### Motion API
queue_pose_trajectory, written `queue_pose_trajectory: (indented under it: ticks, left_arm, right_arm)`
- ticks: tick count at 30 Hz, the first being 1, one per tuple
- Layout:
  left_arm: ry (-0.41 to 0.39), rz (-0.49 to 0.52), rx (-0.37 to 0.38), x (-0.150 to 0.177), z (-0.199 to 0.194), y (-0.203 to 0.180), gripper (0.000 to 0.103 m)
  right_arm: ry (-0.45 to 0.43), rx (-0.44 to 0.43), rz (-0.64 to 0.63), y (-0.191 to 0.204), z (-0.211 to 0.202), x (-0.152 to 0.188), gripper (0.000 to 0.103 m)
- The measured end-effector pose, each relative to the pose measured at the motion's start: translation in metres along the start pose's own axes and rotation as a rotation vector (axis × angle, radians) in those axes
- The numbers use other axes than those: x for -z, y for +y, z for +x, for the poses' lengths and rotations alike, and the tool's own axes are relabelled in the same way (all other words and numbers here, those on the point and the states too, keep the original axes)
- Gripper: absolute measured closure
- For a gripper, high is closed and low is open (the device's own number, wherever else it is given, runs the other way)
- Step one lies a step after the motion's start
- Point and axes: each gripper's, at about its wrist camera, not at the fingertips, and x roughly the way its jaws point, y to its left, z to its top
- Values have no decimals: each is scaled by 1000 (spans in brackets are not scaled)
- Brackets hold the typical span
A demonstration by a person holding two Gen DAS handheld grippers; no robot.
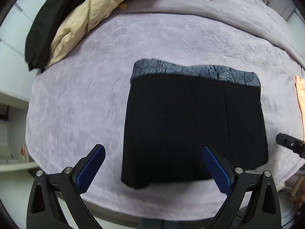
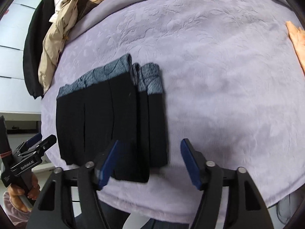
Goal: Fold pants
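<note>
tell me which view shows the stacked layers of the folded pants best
The right wrist view. It sees the folded pants from an angle, so the separate layers and grey lining edges show along their right side. The left wrist view shows the pants as one flat black rectangle with a grey strip on top.

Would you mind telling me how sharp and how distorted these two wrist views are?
Left wrist view: strong fisheye bending of the blanket edge, dark vignette corners, pants mostly sharp but so black that folds vanish. Right wrist view: same bending, slight smear on the pants near edge and on the right tool; light is soft, no glare.
</note>
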Motion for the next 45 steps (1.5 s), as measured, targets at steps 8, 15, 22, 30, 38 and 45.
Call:
queue_pose_trajectory:
  ticks: [8,15,22,30,38,45]
  left_arm:
    - [-57,-68,-57,26,-37,-10,1]
    - [-118,-67,-38,31,-55,11,1]
    - [-89,-44,3,58,-45,37,1]
    - [-98,-26,16,74,-46,60,1]
    - [-108,31,62,78,-43,55,1]
    - [-88,52,95,83,-34,50,1]
  right_arm:
    - [-31,15,-88,30,-18,16,13]
    - [-72,35,-136,72,-26,30,12]
    - [-90,90,-77,92,-20,65,12]
    - [-135,118,-17,101,-23,98,12]
    - [-145,168,-17,105,-27,122,12]
    - [-154,238,3,100,-39,133,12]
